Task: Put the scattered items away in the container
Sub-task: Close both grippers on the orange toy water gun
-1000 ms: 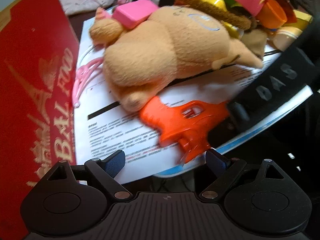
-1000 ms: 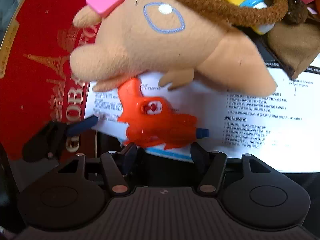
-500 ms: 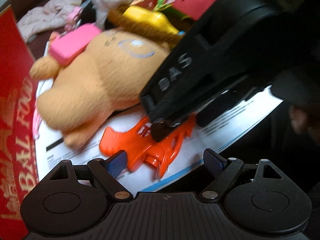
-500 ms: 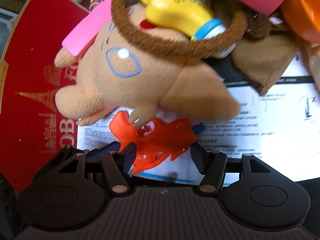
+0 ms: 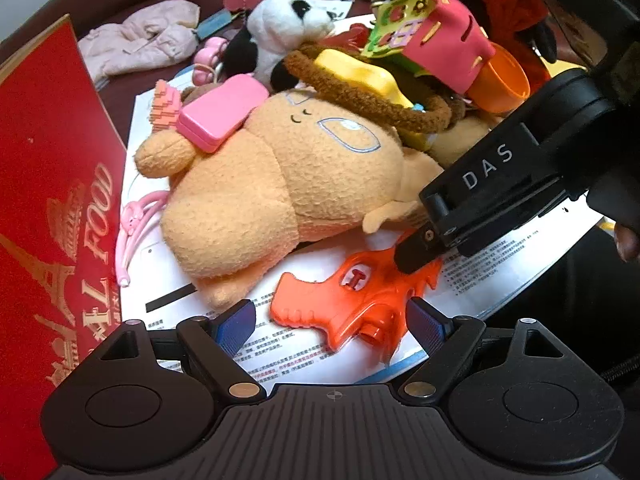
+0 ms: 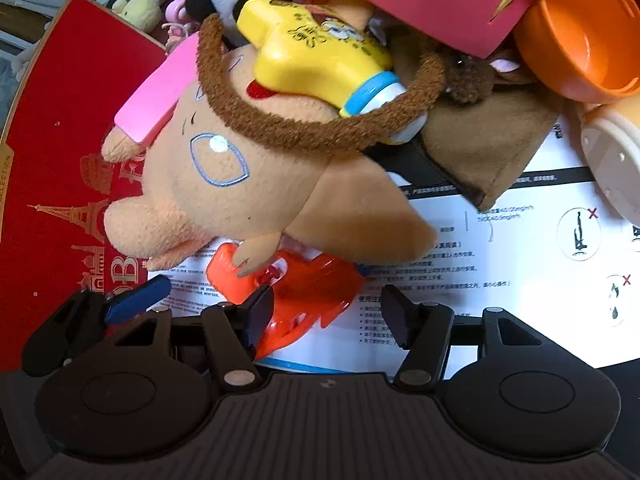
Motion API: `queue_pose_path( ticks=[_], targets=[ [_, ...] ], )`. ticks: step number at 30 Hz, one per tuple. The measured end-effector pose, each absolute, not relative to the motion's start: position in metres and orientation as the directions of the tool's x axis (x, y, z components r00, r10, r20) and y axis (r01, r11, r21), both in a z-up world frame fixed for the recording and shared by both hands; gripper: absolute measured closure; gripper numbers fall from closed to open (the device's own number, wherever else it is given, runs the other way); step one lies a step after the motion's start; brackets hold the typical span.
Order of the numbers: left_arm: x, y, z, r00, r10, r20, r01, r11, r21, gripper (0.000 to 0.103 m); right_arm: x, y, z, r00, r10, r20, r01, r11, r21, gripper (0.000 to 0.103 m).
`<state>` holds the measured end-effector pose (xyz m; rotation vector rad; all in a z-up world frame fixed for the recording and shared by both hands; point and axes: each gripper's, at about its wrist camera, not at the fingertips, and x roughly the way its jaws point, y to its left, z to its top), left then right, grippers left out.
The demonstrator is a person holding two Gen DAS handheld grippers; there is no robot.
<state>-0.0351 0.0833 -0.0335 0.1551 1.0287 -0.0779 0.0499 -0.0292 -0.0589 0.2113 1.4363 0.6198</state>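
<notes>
Closing in on the orange water pistol [image 5: 352, 300], the right gripper [image 6: 326, 312] is straddling it with jaws apart, one fingertip [image 5: 416, 254] touching the toy's top. It's lying flat on the printed sheet [image 5: 500, 276], tucked just under the tan plush [image 5: 280, 192]. Opposite, the left gripper [image 5: 330, 320] is hovering wide open beside the red box [image 5: 52, 208]

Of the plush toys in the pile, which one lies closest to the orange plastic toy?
The big tan plush with the stitched blue eye: its small paw overlaps the orange toy. The panda plush sits far back in the pile.
</notes>
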Motion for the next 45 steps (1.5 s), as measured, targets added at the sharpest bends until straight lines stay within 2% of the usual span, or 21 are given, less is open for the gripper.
queue_pose_path(
  ticks=[9, 15, 19, 20, 22, 23, 24, 25, 28, 30, 32, 34, 41, 43, 45],
  targets=[
    [-0.033, 0.052, -0.062, 0.516, 0.063, -0.854, 0.272, 0.933, 0.233, 0.011, 0.046, -0.022, -0.066, -0.016, 0.513, -0.858, -0.262, 0.827, 0.498, 0.039],
    [-0.031, 0.05, -0.071, 0.518, 0.068, -0.853, 0.276, 0.93, 0.242, 0.009, 0.041, -0.011, -0.07, -0.029, 0.524, -0.851, -0.269, 0.816, 0.512, 0.039],
    [-0.031, 0.047, -0.067, 0.525, 0.034, -0.85, 0.289, 0.933, 0.216, 0.017, 0.043, -0.009, -0.07, -0.005, 0.533, -0.846, -0.255, 0.817, 0.516, 0.042],
    [-0.03, 0.047, -0.063, 0.527, 0.014, -0.85, 0.291, 0.937, 0.195, 0.02, 0.044, -0.01, -0.068, 0.001, 0.535, -0.845, -0.253, 0.818, 0.517, 0.046],
    [-0.029, 0.051, -0.055, 0.523, -0.047, -0.851, 0.289, 0.949, 0.125, 0.023, 0.047, -0.014, -0.065, 0.006, 0.552, -0.834, -0.241, 0.81, 0.535, 0.049],
    [-0.028, 0.054, -0.052, 0.518, -0.086, -0.851, 0.29, 0.954, 0.08, 0.028, 0.048, -0.016, -0.064, 0.005, 0.564, -0.826, -0.233, 0.804, 0.547, 0.051],
    [-0.027, 0.056, -0.049, 0.516, -0.113, -0.849, 0.286, 0.957, 0.047, 0.03, 0.049, -0.018, -0.063, 0.004, 0.575, -0.818, -0.228, 0.797, 0.559, 0.053],
    [-0.024, 0.058, -0.049, 0.507, -0.117, -0.854, 0.278, 0.96, 0.033, 0.037, 0.05, -0.02, -0.062, 0.004, 0.584, -0.812, -0.226, 0.791, 0.568, 0.053],
    [-0.018, 0.066, -0.052, 0.473, -0.059, -0.879, 0.237, 0.97, 0.062, 0.042, 0.052, -0.021, -0.062, 0.02, 0.576, -0.817, -0.239, 0.797, 0.555, 0.054],
    [-0.022, 0.072, -0.05, 0.481, -0.033, -0.876, 0.229, 0.969, 0.089, 0.036, 0.054, -0.022, -0.065, 0.025, 0.565, -0.825, -0.238, 0.804, 0.544, 0.054],
    [-0.027, 0.074, -0.048, 0.493, -0.006, -0.87, 0.236, 0.963, 0.128, 0.014, 0.056, -0.024, -0.069, 0.02, 0.563, -0.826, -0.229, 0.807, 0.544, 0.054],
    [-0.031, 0.072, -0.049, 0.508, 0.014, -0.861, 0.252, 0.954, 0.164, 0.008, 0.056, -0.026, -0.072, 0.011, 0.565, -0.825, -0.217, 0.807, 0.549, 0.054],
    [-0.028, 0.065, -0.071, 0.475, 0.074, -0.877, 0.292, 0.927, 0.236, 0.005, 0.05, -0.015, -0.077, -0.033, 0.572, -0.82, -0.232, 0.793, 0.563, 0.054],
    [-0.026, 0.067, -0.069, 0.472, 0.056, -0.88, 0.293, 0.931, 0.216, 0.008, 0.049, -0.01, -0.079, -0.045, 0.576, -0.816, -0.234, 0.789, 0.569, 0.054],
    [-0.027, 0.072, -0.069, 0.461, 0.016, -0.887, 0.293, 0.941, 0.169, 0.016, 0.049, -0.006, -0.081, -0.052, 0.579, -0.814, -0.235, 0.785, 0.573, 0.054]
  ],
)
